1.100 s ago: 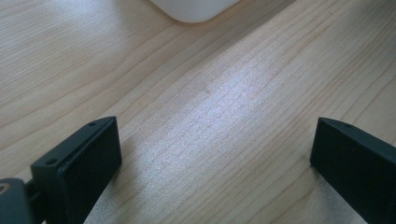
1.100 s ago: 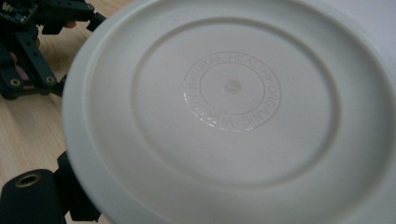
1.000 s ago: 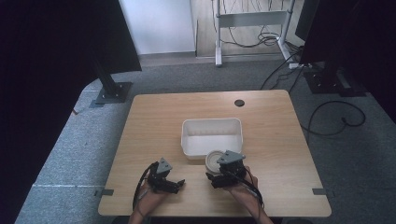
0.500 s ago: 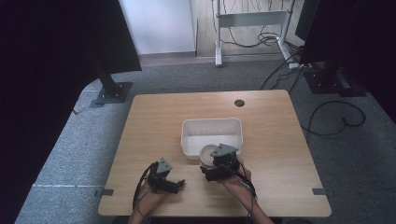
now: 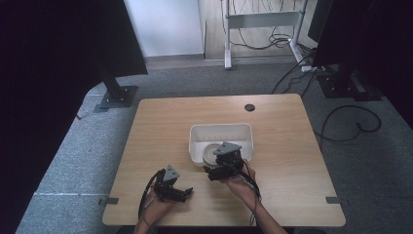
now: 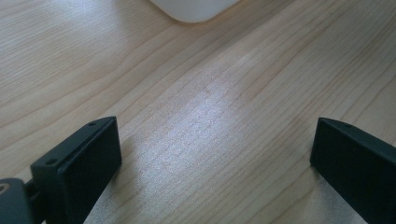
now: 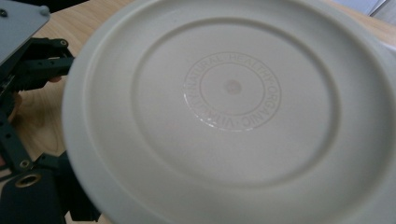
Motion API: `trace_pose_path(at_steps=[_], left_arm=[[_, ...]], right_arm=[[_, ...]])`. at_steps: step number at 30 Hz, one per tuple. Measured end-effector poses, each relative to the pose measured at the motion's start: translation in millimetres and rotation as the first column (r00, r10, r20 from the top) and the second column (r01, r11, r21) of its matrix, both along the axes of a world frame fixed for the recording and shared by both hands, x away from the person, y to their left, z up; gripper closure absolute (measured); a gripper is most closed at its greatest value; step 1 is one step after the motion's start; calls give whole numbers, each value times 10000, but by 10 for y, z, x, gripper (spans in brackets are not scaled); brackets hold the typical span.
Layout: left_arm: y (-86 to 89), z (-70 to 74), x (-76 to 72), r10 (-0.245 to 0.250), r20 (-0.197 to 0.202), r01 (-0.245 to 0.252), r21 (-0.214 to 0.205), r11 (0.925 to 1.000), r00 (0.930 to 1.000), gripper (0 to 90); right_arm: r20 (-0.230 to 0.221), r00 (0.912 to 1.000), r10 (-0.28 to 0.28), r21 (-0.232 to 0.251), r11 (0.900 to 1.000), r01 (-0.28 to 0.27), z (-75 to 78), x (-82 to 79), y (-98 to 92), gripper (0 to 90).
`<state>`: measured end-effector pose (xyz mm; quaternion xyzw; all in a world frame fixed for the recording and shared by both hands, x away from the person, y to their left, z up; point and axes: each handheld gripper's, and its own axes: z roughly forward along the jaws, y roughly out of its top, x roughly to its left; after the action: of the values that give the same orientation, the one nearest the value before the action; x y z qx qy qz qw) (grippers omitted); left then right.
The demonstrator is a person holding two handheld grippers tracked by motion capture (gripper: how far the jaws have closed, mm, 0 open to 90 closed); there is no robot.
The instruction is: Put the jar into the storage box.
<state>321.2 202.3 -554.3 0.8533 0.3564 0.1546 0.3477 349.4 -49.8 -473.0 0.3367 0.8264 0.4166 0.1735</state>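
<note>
left gripper (image 5: pixel 184 192): my jaws spread wide, nothing between them, low over bare table (image 6: pixel 210 116); bin corner ahead of the fingertips.
right gripper (image 5: pixel 213 170): my jaws pinching the rim of the plate (image 7: pixel 233 107), it seems; the contact itself is hidden.
plate position: tilted up just past my fingertips, at the near wall of the white bin (image 5: pixel 221 130).
change: a second ago my right gripper sat nearer me; it has advanced toward the bin.
meaning: plate is likely going in or coming out.

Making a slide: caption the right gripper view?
Underside of a round white plate with embossed lettering, close to the camera, the left gripper beyond it over the wooden table.
</note>
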Motion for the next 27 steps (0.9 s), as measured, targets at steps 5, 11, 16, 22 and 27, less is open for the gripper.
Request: trace_pose_path(at_steps=[5, 11, 16, 22, 27], left_arm=[[0, 0, 0, -3, 2, 3, 3, 10000, 10000, 17], [0, 0, 0, -6, 2, 6, 0, 10000, 10000, 16], [-2, -1, -1, 14, 5, -14, -33, 10000, 10000, 16], [0, 0, 0, -6, -3, 6, 1, 10000, 10000, 16], [-1, -1, 0, 1, -2, -1, -16, 10000, 10000, 16]], right_arm=[[-9, 10000, -92, 27, 10000, 92, 8, 83, 56, 96], [42, 9997, -240, 6, 9997, 240, 4, 185, 113, 96], [47, 9993, -375, 11, 9993, 375, -12, 270, 157, 96], [9, 9982, -593, -73, 9982, 593, -75, 363, 204, 96], [-8, 9967, -811, -158, 9966, 811, -139, 444, 250, 96]])
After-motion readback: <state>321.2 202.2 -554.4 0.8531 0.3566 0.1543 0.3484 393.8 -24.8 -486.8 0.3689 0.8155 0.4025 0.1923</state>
